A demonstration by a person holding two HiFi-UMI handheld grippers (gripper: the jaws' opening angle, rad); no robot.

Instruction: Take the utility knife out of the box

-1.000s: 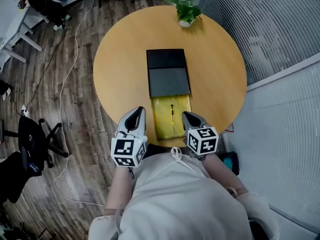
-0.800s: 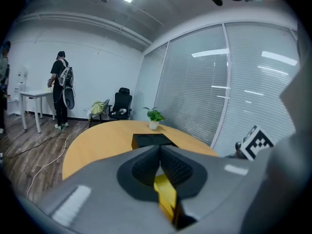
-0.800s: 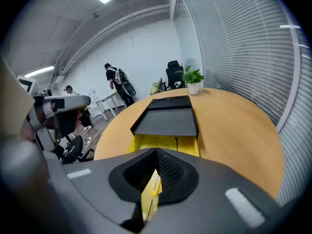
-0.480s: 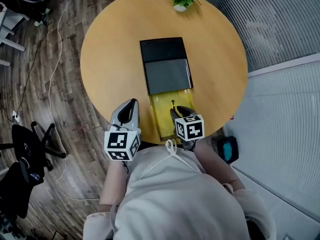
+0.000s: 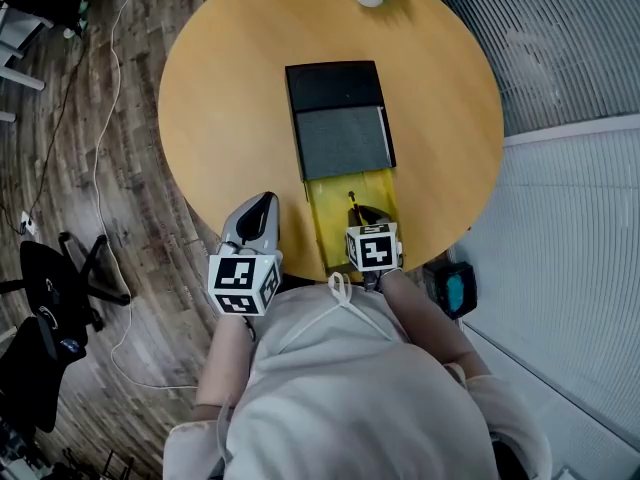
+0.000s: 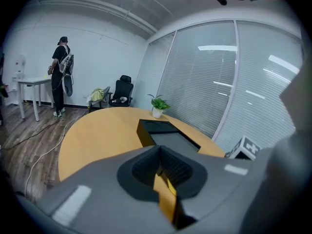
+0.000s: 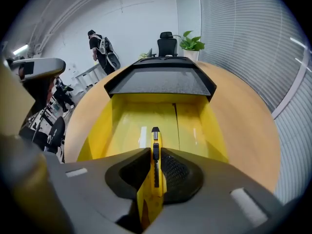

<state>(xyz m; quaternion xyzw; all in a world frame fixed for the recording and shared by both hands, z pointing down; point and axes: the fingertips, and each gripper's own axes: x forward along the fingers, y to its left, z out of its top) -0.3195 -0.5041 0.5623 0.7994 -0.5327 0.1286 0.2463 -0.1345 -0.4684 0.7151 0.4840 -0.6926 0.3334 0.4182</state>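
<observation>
**A:** What's new on the left?

**B:** Your left claw (image 5: pixel 262 204) has sunk a little. It now hangs over the near edge of the desk (image 5: pixel 230 98), just left of the box (image 5: pixel 340 118). Its jaws are together and hold nothing.

**A:** And the box itself?

**B:** It looks unchanged. The black sleeve lies flat, and the yellow tray (image 5: pixel 325 230) sticks out of it towards you, as it did a second ago.

**A:** So the change is on the right?

**B:** Yes. A second ago your right claw (image 5: pixel 368 213) hovered beside the tray's near right corner. Now it has tipped down into the tray. Its jaws have just been closing, with the knife (image 7: pixel 155 135) between them. The pads look to be pressed against both of its sides, and the knife's tip pokes out beyond them.

**A:** What does that mean for the job?

**B:** You seem to have the grip. The knife is still inside the tray walls, though, so it isn't out yet. What's left is the lift, I'd say straight up so the knife clears the tray's sides.
</observation>
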